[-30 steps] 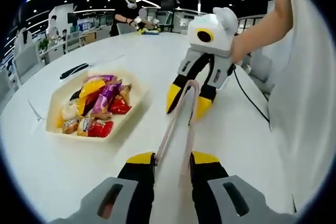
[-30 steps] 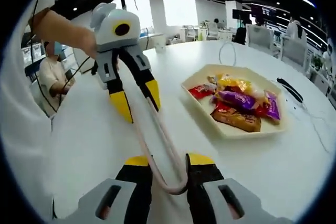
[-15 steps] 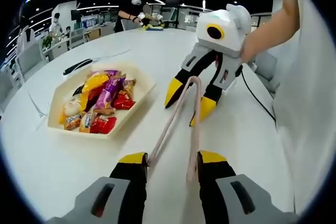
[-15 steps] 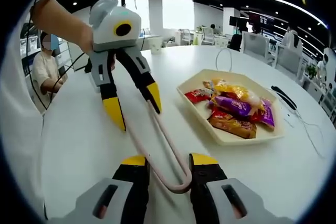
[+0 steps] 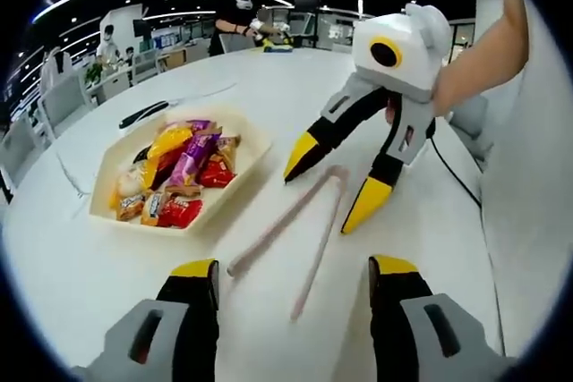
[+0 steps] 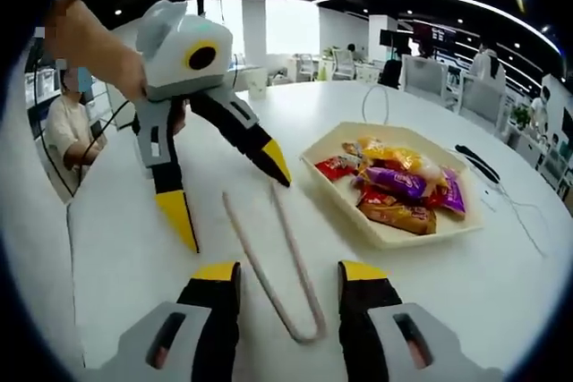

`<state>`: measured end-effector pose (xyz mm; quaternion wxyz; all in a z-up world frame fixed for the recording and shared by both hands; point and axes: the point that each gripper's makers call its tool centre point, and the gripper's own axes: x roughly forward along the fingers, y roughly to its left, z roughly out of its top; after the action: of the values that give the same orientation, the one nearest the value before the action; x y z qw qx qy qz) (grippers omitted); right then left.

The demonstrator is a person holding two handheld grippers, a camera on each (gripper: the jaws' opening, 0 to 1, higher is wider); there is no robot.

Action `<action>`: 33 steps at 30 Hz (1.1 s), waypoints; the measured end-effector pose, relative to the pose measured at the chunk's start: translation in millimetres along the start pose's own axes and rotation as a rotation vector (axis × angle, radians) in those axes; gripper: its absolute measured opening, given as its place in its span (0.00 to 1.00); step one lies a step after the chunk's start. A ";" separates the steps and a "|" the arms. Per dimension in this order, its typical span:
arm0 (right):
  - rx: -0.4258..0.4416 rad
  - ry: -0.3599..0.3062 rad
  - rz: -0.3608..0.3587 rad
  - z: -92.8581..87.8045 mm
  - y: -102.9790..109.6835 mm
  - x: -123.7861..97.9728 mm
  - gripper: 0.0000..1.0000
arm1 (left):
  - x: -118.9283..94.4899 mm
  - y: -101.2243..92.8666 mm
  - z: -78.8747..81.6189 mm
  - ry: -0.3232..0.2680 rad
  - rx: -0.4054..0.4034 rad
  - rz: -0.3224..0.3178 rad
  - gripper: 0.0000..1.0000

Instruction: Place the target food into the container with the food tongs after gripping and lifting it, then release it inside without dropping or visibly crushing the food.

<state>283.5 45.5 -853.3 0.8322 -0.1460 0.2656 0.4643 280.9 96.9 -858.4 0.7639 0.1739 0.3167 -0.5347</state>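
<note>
You have the pale pink food tongs [image 5: 291, 234] lying flat and open on the white table, beside the cream container [image 5: 235, 187] heaped with wrapped snacks [image 5: 175, 172].

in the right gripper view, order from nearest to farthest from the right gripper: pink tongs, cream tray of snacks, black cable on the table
1. Pink tongs, their bend lying between its open jaws.
2. Cream tray of snacks, ahead to the right.
3. Black cable, beyond the tray at far right.
</note>
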 end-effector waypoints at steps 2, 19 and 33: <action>0.043 -0.033 -0.003 5.6 -2.7 -6.7 0.46 | -4.2 0.7 -0.7 -0.005 -0.027 0.017 0.71; 0.164 -0.183 -0.057 46.9 -3.1 -53.6 0.54 | -37.9 8.6 22.2 -0.162 -0.309 0.162 0.99; 0.237 -0.268 -0.074 78.5 1.1 -123.4 0.72 | -122.2 14.7 48.0 -0.334 -0.345 0.308 0.99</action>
<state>253.9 -1.3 -718.0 0.8880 0.0068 0.1995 0.4142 281.0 159.7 -742.2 0.8959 -0.0030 0.2428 -0.3720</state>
